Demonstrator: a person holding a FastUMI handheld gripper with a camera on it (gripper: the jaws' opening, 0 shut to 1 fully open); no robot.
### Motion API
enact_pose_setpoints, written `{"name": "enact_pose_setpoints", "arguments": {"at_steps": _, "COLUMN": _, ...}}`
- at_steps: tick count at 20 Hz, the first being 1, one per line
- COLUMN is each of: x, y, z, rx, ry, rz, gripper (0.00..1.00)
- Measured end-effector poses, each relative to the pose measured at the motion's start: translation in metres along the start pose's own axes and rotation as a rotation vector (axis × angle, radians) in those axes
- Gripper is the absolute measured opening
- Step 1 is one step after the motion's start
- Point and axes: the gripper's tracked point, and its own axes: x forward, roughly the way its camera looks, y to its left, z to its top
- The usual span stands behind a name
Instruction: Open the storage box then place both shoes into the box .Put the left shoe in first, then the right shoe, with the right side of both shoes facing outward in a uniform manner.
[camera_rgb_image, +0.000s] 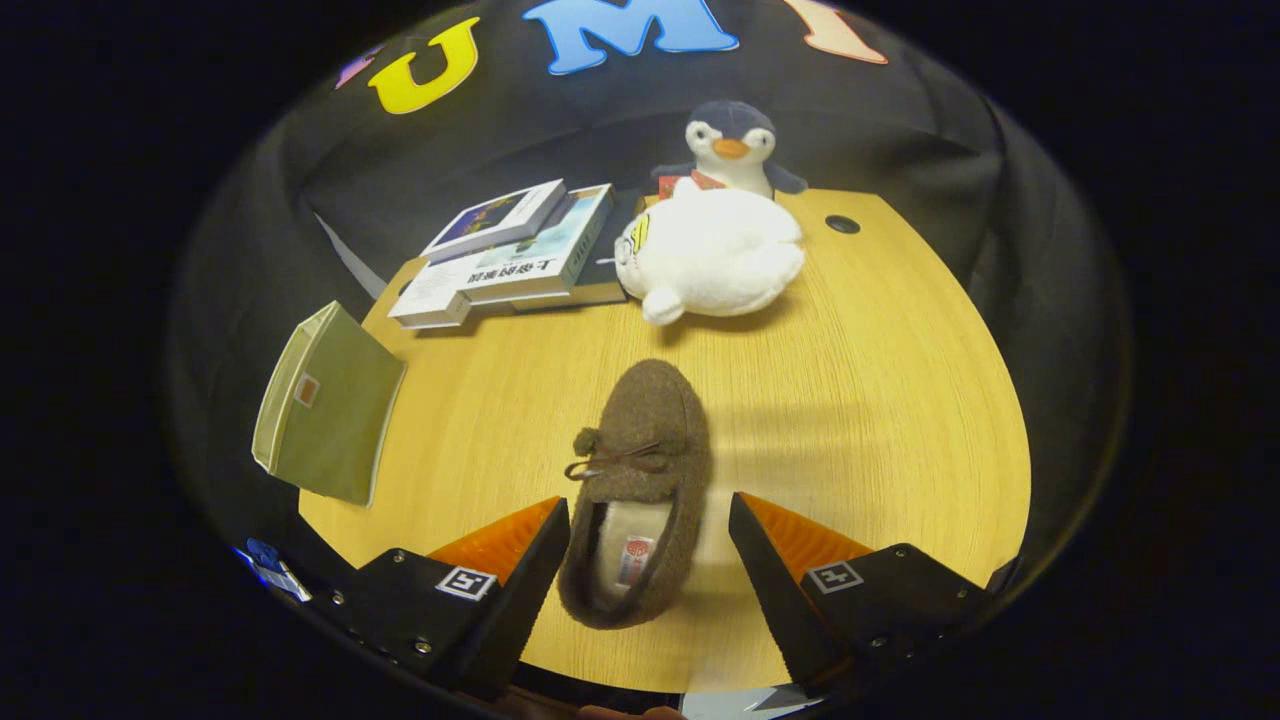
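Counter (850, 400) holdings, left to right.
Green storage box (325, 405) at the left edge; stack of books (520, 255) far left; brown shoe (640, 480) near centre, heel lying between the spread-apart fingers (520, 580), neither finger visibly pressing on it; white plush toy (715, 255) beyond the shoe, penguin plush (733, 145) behind it.

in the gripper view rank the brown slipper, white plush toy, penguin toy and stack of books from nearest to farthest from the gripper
The gripper is open.
1. Brown fuzzy slipper with a bow: its heel end sits between the fingers.
2. White round plush toy: beyond the slipper's toe, slightly right.
3. Stack of books: beyond and left; too close to the plush to rank surely.
4. Blue-and-white penguin toy: behind the plush, farthest.
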Motion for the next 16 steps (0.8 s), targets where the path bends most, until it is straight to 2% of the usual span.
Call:
{"name": "enact_pose_setpoints", "arguments": {"at_steps": 6, "x": 0.044, "y": -0.022, "z": -0.016, "rx": 0.006, "ry": 0.093, "rz": -0.070, "gripper": 0.96}}
{"name": "enact_pose_setpoints", "arguments": {"at_steps": 8, "x": 0.052, "y": -0.027, "z": -0.007, "rx": 0.020, "ry": 0.082, "rz": -0.091, "gripper": 0.89}}
{"name": "enact_pose_setpoints", "arguments": {"at_steps": 11, "x": 0.061, "y": -0.030, "z": -0.003, "rx": 0.009, "ry": 0.090, "rz": -0.102, "gripper": 0.86}}
{"name": "enact_pose_setpoints", "arguments": {"at_steps": 12, "x": 0.066, "y": -0.029, "z": -0.004, "rx": 0.010, "ry": 0.093, "rz": -0.097, "gripper": 0.77}}
{"name": "enact_pose_setpoints", "arguments": {"at_steps": 13, "x": 0.073, "y": -0.028, "z": -0.006, "rx": 0.007, "ry": 0.092, "rz": -0.090, "gripper": 0.74}}
{"name": "enact_pose_setpoints", "arguments": {"at_steps": 14, "x": 0.074, "y": -0.019, "z": -0.003, "rx": 0.017, "ry": 0.080, "rz": -0.048, "gripper": 0.72}}
{"name": "enact_pose_setpoints", "arguments": {"at_steps": 16, "x": 0.074, "y": -0.025, "z": -0.001, "rx": 0.001, "ry": 0.062, "rz": -0.099, "gripper": 0.30}}
